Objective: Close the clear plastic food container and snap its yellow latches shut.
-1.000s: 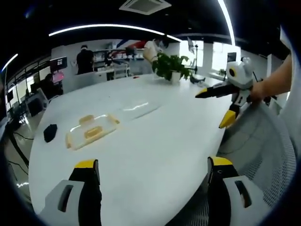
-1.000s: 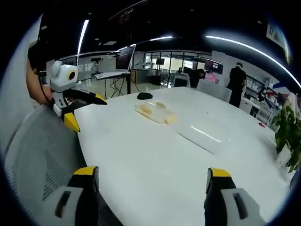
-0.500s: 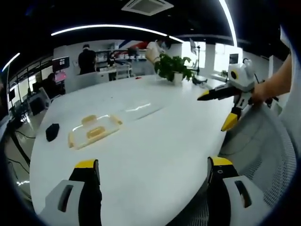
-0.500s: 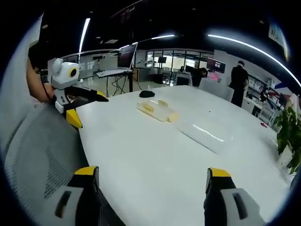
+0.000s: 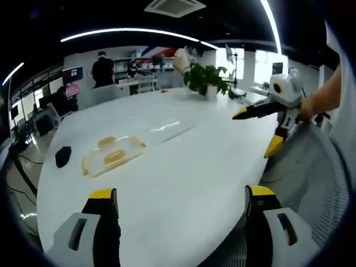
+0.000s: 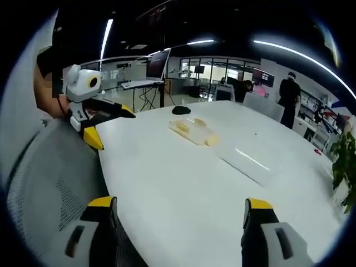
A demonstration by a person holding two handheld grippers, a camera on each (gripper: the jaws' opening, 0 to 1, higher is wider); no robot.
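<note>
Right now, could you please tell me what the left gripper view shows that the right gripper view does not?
Left gripper view: a ceiling air-conditioning unit and the right claw, open, at the table edge. Right gripper view: a dark screen on a tall stand and the left claw, open. Shared: the white table, the container with yellow latches, its clear lid lying apart from it, a black object and a potted plant.
</note>
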